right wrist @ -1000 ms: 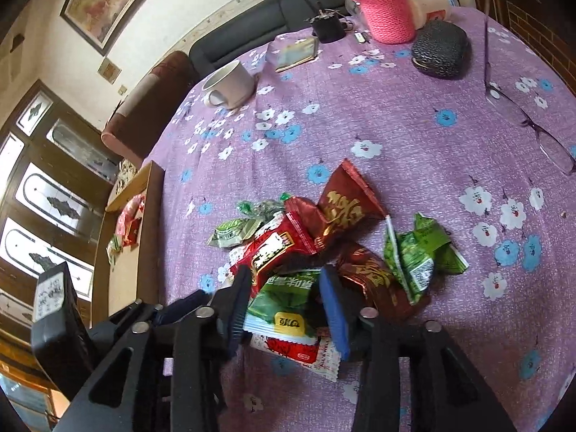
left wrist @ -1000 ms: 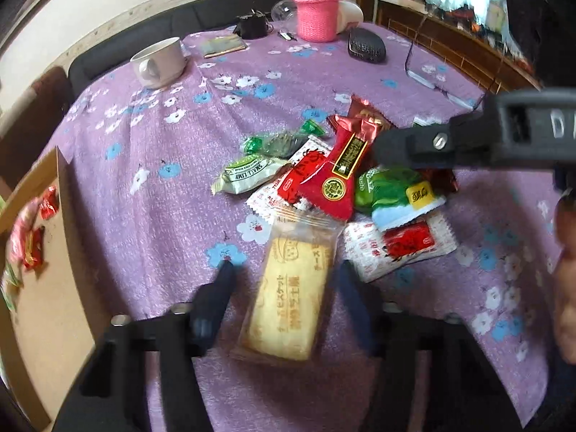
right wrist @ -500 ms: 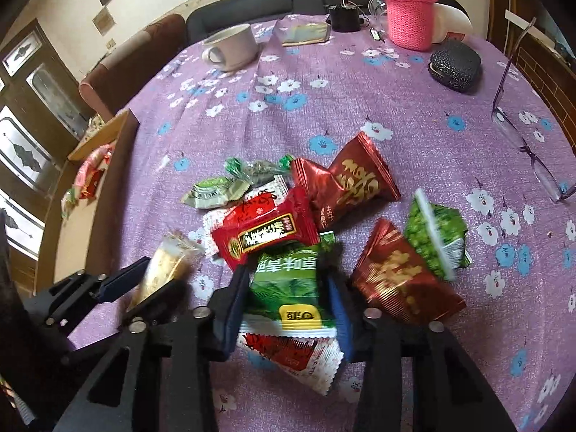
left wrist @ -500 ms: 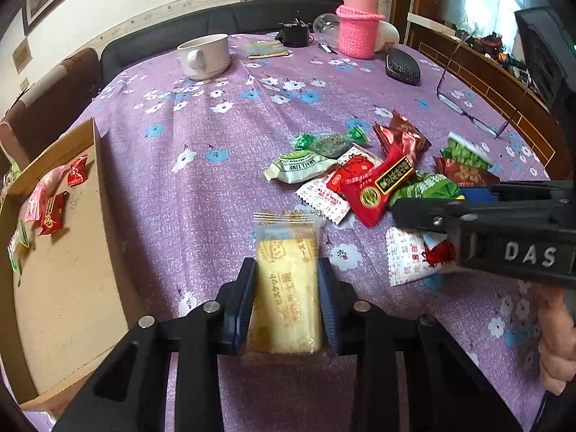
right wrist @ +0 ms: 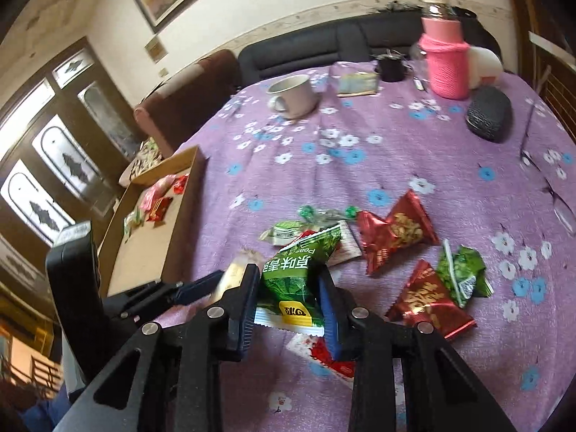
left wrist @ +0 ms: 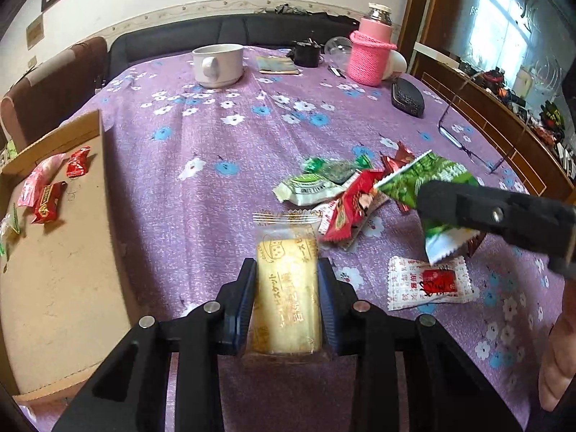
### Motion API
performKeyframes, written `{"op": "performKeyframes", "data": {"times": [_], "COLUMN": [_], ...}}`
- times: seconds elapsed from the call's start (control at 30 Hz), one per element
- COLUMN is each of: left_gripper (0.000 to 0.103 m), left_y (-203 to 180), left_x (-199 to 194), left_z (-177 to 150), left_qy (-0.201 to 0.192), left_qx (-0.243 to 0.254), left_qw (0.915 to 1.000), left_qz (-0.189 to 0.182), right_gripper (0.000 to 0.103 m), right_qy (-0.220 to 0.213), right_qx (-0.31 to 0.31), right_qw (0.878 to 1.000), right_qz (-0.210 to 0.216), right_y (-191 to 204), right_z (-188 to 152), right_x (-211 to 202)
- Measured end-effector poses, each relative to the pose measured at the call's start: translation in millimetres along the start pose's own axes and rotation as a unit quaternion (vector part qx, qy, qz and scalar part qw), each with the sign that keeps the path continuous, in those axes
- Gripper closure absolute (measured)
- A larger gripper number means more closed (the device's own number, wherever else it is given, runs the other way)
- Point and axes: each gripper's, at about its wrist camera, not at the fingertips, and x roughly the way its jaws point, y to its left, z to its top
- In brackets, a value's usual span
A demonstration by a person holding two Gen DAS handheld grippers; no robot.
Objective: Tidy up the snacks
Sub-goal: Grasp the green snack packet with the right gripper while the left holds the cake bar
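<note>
My left gripper (left wrist: 287,288) is shut on a yellow biscuit packet (left wrist: 288,298) and holds it above the purple cloth. My right gripper (right wrist: 288,291) is shut on a green pea snack bag (right wrist: 295,280) and holds it lifted; the bag also shows in the left wrist view (left wrist: 424,183). A pile of loose snacks lies on the cloth: red packets (right wrist: 392,234), green bags (right wrist: 462,270), a white-green packet (left wrist: 306,189) and a white-red sachet (left wrist: 428,282). A cardboard box (left wrist: 54,270) at the left holds several snacks (left wrist: 46,194).
A white mug (left wrist: 217,64), a pink-sleeved bottle (left wrist: 370,54), a black case (left wrist: 406,97), glasses (left wrist: 464,144) and a small booklet (left wrist: 277,66) are at the far side of the table. A dark sofa and a brown chair stand behind.
Both grippers have risen from the table with their snacks. The right one lifted the green bag off the pile; the left one raised the biscuit packet.
</note>
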Motion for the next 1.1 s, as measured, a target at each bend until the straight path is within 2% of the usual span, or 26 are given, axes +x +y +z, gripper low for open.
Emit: {"op": "performKeyframes", "data": {"times": [0.27,0.6,0.77,0.93,1.1], "left_gripper": [0.071,0.071,0.071,0.071,0.071], "left_y": [2.7,3.9,2.0,1.3,2.5], "left_x": [-3.4,-2.1,-1.9,-6.4,-12.9], "left_z": [-0.1,0.1,-0.4,0.3,1.2], "left_qy": [-0.013,-0.013,-0.013,-0.027,-0.045], "left_qx": [-0.002,0.001,0.007,0.011,0.011], "left_qw": [0.9999,0.9998,0.9998,0.9994,0.9983], "left_qz": [0.005,0.011,0.011,0.021,0.036], "right_gripper": [0.069,0.065,0.067,0.068,0.068], "right_qy": [0.073,0.101,0.093,0.045,0.008], "right_qx": [-0.001,-0.022,-0.031,-0.022,-0.020], "right_qw": [0.997,0.993,0.993,0.998,0.999], "right_qz": [-0.029,-0.057,-0.059,-0.035,-0.044], "right_y": [-9.4,-9.4,-7.2,-4.1,-1.7], "right_z": [-4.8,-8.4,-8.6,-3.6,-1.9], "right_x": [30.6,37.0,34.3,16.6,7.5]}}
